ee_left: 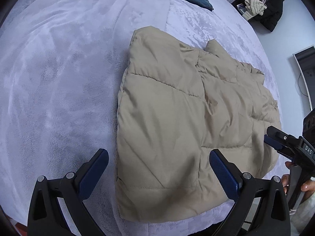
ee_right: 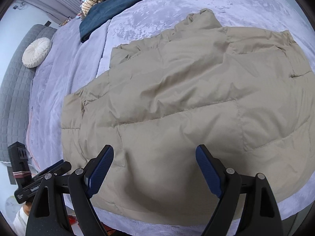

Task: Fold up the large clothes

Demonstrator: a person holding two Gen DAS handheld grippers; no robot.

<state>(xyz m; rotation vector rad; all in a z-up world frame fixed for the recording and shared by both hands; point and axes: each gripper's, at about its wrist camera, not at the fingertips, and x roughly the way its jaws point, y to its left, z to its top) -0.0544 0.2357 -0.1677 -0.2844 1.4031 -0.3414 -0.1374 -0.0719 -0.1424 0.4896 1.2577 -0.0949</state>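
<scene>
Across the lilac plush bed [ee_right: 177, 5] I see the beige puffer jacket [ee_right: 187, 102] lying flat, folded jeans [ee_right: 110, 9] beyond; both my grippers' fingers [ee_left: 222, 174] gape, empty.

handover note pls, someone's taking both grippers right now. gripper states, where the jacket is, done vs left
Left gripper: open, holding nothing, over the jacket's near-left edge.
Right gripper: open, holding nothing, above the near hem.
Beige puffer jacket: flat on the lavender blanket, near the bed's front edge, sides apparently folded in to a rough rectangle.
Folded jeans: already at the far end of the bed.
Done: jacket laid out, side folds seem made.
Left: probably grip the near hem and fold it toward the collar, then smooth.
</scene>
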